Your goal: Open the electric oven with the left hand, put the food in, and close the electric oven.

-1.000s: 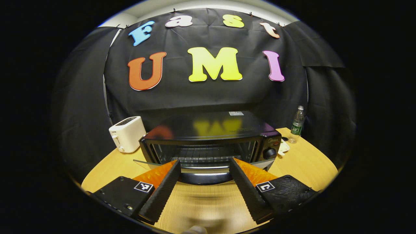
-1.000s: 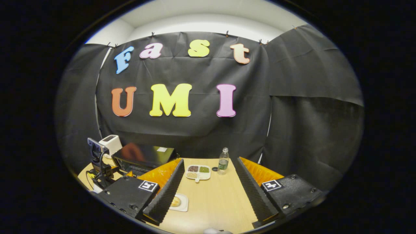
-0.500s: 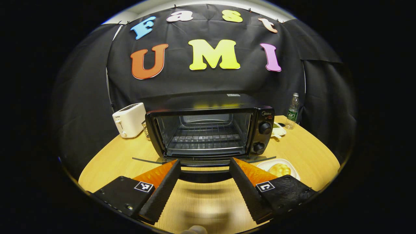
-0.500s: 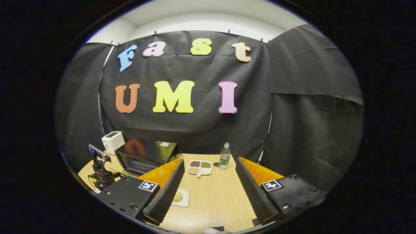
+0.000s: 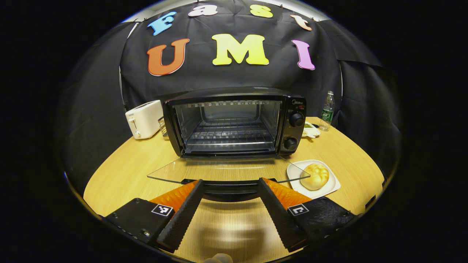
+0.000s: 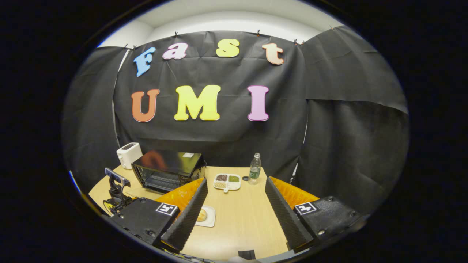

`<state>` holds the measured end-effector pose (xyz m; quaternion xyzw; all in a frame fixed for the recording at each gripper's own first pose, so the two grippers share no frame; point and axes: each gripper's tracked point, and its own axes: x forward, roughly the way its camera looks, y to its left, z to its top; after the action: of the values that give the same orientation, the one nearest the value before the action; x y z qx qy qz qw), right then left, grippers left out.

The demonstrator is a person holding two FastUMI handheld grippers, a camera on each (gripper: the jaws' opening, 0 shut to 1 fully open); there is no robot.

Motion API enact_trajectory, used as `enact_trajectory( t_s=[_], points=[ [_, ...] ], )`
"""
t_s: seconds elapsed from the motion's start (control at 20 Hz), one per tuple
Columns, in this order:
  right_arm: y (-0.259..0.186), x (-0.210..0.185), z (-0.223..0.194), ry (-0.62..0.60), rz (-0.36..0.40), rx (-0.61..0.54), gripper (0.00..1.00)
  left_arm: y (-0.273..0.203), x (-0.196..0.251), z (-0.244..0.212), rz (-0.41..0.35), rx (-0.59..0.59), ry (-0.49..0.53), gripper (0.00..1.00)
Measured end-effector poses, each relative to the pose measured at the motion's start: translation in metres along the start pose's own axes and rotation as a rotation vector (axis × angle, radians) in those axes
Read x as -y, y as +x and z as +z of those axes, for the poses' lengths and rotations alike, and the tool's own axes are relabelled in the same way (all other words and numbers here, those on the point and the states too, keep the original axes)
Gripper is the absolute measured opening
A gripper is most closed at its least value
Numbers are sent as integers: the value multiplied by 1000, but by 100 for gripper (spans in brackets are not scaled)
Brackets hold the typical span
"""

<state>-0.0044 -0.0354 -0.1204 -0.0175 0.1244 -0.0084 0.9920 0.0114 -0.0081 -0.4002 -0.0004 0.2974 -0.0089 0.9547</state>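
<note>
The oven [image 5: 234,122] sits on the desk [image 5: 124,175] with its glass door [image 5: 226,171] folded down flat. The left gripper [image 5: 229,186] has its jaws apart around the door's handle, not squeezing it. The right gripper [image 6: 236,184] has its jaws apart too, and the bun [image 5: 316,176] rests on a white plate [image 5: 331,188] just beside the door.

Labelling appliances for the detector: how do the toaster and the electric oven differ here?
The toaster is white and small; the electric oven is black and clearly larger. The toaster's slots face upward, while the oven opens at the front, its glass door folded down flat and the wire rack exposed. The oven has two knobs at its right side; the toaster has a side lever. Both stand on the wooden table.
</note>
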Motion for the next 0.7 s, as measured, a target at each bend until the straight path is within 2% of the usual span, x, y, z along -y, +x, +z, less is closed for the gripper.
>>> enact_trajectory(
  t_s=[0.25,0.35,0.4,0.7],
  points=[
    [2,-3,-9,-9,3,-18,98,5,2,-27,-1,-67,-6,97],
    [3,-3,-12,-8,4,-24,100,9,1,-39,-1,-112,-46,97],
    [2,-3,-13,-9,3,-28,98,12,0,-44,-3,-130,-61,97],
    [4,1,-22,-6,-6,-47,100,12,6,-47,-13,-131,-34,94]
  ],
)
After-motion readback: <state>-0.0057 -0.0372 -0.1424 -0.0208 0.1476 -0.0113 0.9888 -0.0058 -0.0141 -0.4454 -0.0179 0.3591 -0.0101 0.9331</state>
